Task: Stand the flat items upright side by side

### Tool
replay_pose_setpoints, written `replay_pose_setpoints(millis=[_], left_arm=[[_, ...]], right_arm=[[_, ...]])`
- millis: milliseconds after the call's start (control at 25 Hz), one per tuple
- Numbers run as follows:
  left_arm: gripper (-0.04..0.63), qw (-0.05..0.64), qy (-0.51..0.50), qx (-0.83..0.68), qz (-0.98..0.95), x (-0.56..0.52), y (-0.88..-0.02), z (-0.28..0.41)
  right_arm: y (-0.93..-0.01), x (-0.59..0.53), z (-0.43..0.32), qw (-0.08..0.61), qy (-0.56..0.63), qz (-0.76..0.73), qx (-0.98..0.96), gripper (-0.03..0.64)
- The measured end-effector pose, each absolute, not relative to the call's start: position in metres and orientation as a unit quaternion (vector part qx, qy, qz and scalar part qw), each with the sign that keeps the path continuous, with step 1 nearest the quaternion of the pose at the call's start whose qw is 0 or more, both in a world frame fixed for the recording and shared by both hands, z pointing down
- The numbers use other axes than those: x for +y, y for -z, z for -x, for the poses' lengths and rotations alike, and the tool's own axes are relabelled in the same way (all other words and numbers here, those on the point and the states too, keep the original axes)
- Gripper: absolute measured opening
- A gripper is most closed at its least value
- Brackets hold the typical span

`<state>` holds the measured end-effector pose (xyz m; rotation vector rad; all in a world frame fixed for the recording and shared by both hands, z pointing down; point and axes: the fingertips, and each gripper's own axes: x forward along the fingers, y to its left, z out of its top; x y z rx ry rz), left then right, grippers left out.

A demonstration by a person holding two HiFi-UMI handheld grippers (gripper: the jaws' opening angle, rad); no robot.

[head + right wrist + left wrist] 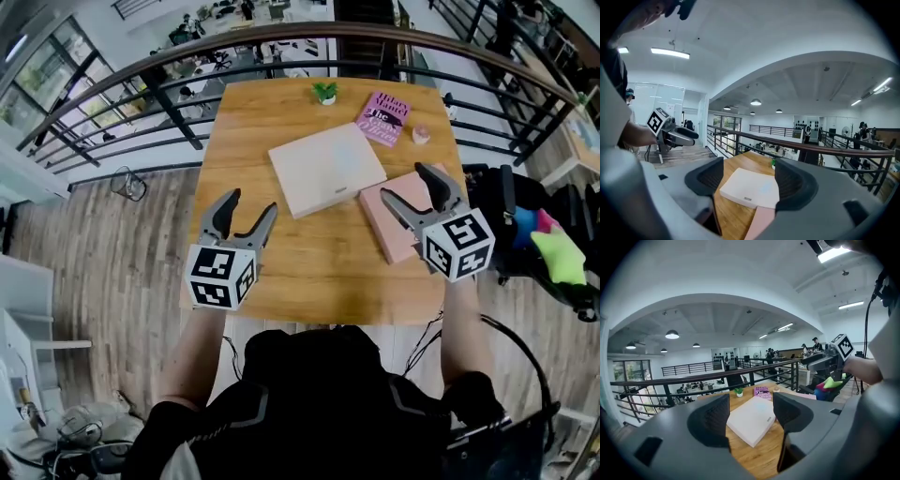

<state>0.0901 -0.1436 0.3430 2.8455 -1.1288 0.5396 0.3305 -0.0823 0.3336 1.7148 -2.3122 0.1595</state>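
Three flat items lie on the wooden table (309, 267). A white book (326, 168) rests flat in the middle, seen too as the white book (752, 419) and the white book (751, 188). A pale pink book (394, 214) lies flat to its right, its corner showing as the pink book (759, 222). A purple-covered book (382, 117) lies at the far right, also the purple book (762, 391). My left gripper (246, 208) hovers open over the table's near left. My right gripper (410, 183) hangs open above the pink book. Nothing sits between either pair of jaws.
A small potted plant (325, 92) stands at the table's far edge, and a small pink object (421, 135) sits near the purple book. A dark railing (281, 42) runs just behind the table. A chair with colourful items (548, 248) is at the right.
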Motion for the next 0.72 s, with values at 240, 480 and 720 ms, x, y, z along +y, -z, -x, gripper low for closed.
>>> replay_pose_setpoints(millis=[240, 480, 720], left_arm=[[0.304, 0.032, -0.201, -0.362, -0.91, -0.159, -0.386, -0.108], [0.312, 0.067, -0.244, -0.353, -0.901, -0.181, -0.451, -0.111], [0.321, 0.1, -0.292, -0.343, -0.887, -0.199, -0.519, -0.113]], right_arm=[[-0.372, -0.11, -0.355, 0.15, -0.083, -0.57, -0.803, 0.351], [-0.419, -0.139, -0.375, 0.177, -0.126, -0.564, -0.797, 0.351], [-0.465, -0.164, -0.386, 0.204, -0.169, -0.547, -0.794, 0.354]])
